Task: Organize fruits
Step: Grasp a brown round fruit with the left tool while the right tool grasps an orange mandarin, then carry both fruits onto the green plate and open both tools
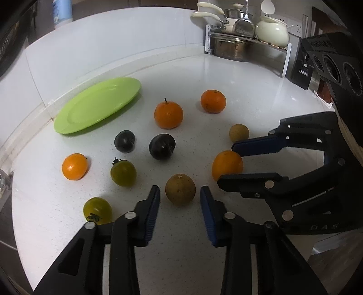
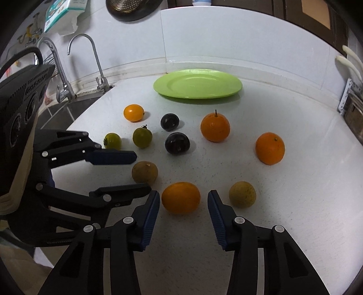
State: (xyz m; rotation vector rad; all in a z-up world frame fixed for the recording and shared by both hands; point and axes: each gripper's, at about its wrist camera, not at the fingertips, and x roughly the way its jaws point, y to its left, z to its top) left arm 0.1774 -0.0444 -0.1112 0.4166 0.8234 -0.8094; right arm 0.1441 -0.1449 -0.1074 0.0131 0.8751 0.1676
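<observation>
Left wrist view: green plate (image 1: 95, 105) bare, all fruits loose on the worktop (image 1: 249, 74); left hand-held gripper (image 1: 180, 192) spread around a brown fruit (image 1: 180, 189). Right wrist view: right hand-held gripper (image 2: 183, 199) apart, flanking an orange fruit (image 2: 180, 197) (ungripped). Sorting seems unstarted.

Pot rack (image 1: 247, 40) w/ cream pot (image 1: 272, 34); sink faucet (image 2: 95, 59), strainer (image 2: 133, 9) on wall.

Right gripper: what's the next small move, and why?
Probably ease the right gripper forward and shut it on the orange fruit: its jaws stand open with that fruit just ahead, between the tips, and the green plate holds no fruit yet.
</observation>
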